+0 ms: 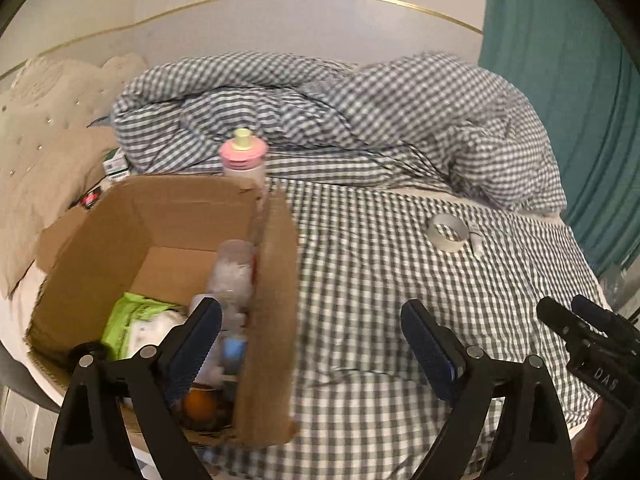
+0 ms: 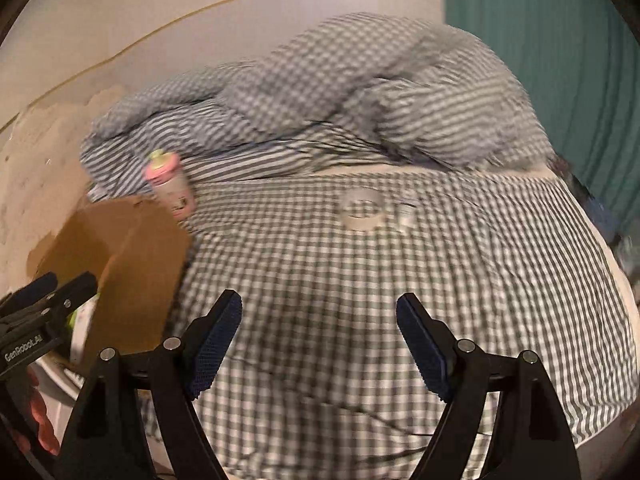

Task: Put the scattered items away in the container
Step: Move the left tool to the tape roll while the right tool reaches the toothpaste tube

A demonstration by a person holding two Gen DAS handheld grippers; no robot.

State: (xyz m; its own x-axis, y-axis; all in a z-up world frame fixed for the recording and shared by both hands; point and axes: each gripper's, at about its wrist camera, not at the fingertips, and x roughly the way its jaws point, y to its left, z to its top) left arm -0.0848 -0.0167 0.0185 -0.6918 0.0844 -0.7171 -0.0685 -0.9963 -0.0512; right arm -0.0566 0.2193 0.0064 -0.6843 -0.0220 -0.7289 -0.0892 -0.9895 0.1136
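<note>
An open cardboard box (image 1: 176,208) stands on the checked bed sheet (image 1: 380,280) at the left. Inside it lie a clear plastic bottle (image 1: 232,276), a green packet (image 1: 132,316) and something orange (image 1: 200,404). My left gripper (image 1: 310,312) hovers open and empty over the box's right wall. A pink-capped bottle (image 1: 244,156) stands upright just behind the box. A roll of tape (image 2: 362,210) and a small white tube (image 2: 406,212) lie on the sheet, well ahead of my right gripper (image 2: 319,302), which is open and empty. The right wrist view is blurred.
A crumpled checked duvet (image 1: 360,112) is heaped across the back of the bed. A beige tufted headboard (image 1: 40,128) and a green-and-white carton (image 1: 116,166) are at the left. A teal curtain (image 1: 560,80) hangs at the right, past the bed's edge.
</note>
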